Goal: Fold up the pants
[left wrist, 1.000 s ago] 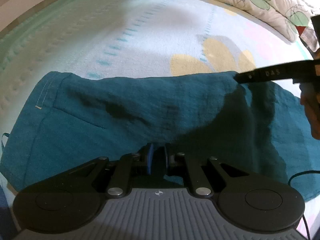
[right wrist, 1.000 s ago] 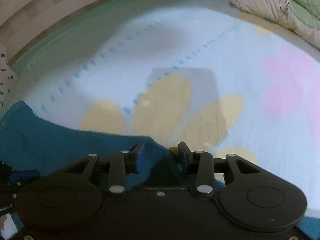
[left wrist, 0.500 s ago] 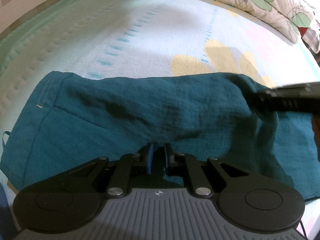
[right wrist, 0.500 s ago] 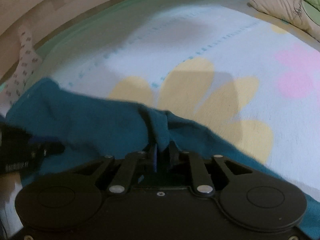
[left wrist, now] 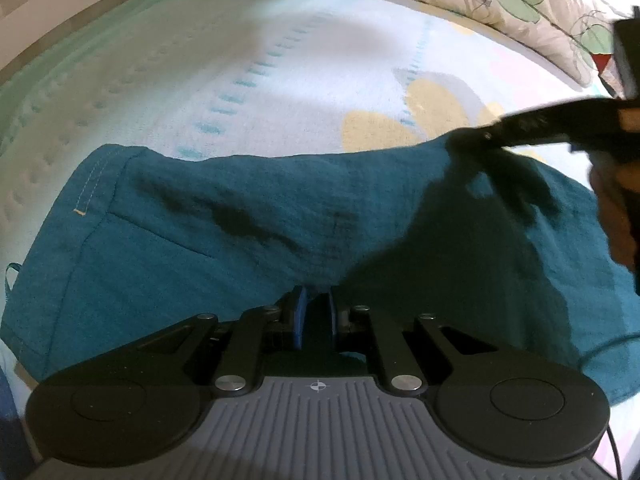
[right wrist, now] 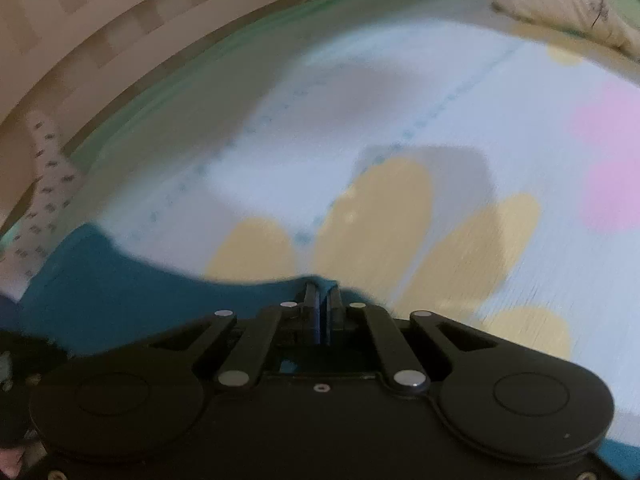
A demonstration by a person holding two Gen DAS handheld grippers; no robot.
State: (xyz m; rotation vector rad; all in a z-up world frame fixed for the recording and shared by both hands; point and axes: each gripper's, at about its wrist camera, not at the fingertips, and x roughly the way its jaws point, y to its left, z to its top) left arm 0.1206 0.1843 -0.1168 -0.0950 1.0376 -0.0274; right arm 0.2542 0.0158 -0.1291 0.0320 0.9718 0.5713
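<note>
Teal pants lie spread across a flowered bed sheet, waistband at the left. My left gripper is shut on the near edge of the pants, low on the bed. My right gripper is shut on the far edge of the pants; it also shows at the right of the left wrist view, holding that edge slightly raised. The right wrist view is blurred by motion.
The bed sheet is pale with yellow and pink flower prints and a green border. Leaf-patterned pillows lie at the far right. A wooden bed frame runs along the far left. A cable trails at the right.
My right gripper closed on the far edge of the pants and has lifted it, moving fast. My left gripper stays shut on the near edge.
</note>
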